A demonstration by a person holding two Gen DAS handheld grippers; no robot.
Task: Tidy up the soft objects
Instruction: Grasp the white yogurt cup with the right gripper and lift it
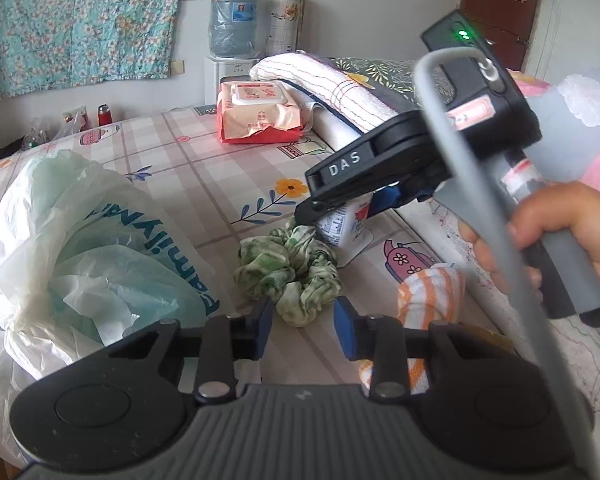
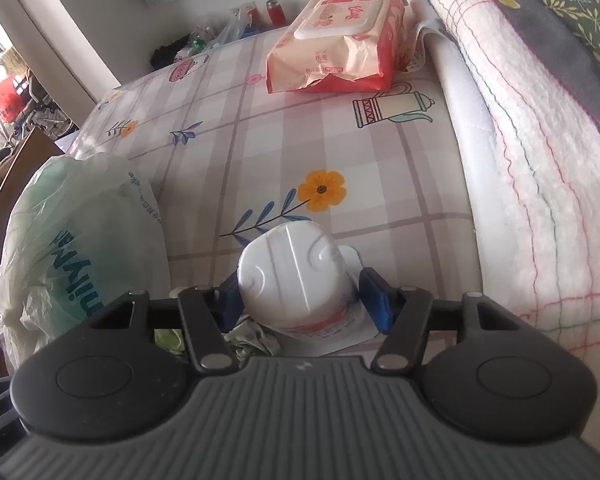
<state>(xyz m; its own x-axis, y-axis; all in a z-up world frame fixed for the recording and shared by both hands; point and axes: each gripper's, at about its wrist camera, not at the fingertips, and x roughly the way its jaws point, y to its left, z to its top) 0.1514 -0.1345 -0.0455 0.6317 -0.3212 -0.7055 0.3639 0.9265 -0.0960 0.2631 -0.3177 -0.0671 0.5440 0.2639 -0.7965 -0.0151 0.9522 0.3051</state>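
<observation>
A green scrunchie (image 1: 288, 272) is seen lying on the checked bed sheet (image 1: 204, 184), just before the left gripper (image 1: 303, 322), whose jaws are held apart with nothing between them; a striped cloth (image 1: 428, 300) lies beside it. The right gripper (image 2: 300, 300) is placed around an upturned white cup (image 2: 296, 276); whether its pads press on the cup cannot be told.

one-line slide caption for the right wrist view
Right gripper straddles an upturned white cup on the checked bedsheet, with a plastic bag at left.

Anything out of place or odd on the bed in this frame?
Yes. A white cup sits upside down between the right gripper pads, beside the green scrunchie: a rigid container among soft things. The wipes pack is crumpled and sagging.
</observation>
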